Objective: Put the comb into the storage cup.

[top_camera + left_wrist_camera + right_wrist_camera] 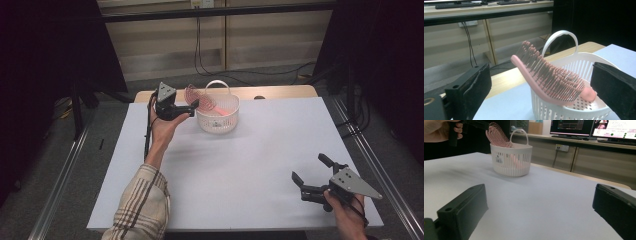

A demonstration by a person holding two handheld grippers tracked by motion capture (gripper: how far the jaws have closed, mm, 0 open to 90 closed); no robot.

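A pink hairbrush (196, 96) stands tilted in a white handled basket (215, 123) at the table's far middle. Its handle is down inside and its bristled head leans out over the left rim. My left gripper (192, 106) hovers just left of the basket, open, with the jaws apart from the brush. In the left gripper view the hairbrush (549, 80) and basket (584, 62) lie just beyond the spread jaws. My right gripper (308, 167) is open and holds nothing near the front right corner. It faces the basket (511, 162) and hairbrush (497, 135) across the table.
The white table top (240, 170) stretches between the two grippers. A wooden strip (280, 91) runs along its far edge. Cables (200, 45) hang behind the table, and metal rails (370, 165) flank both sides. Monitors (614, 128) stand on a bench in the right gripper view.
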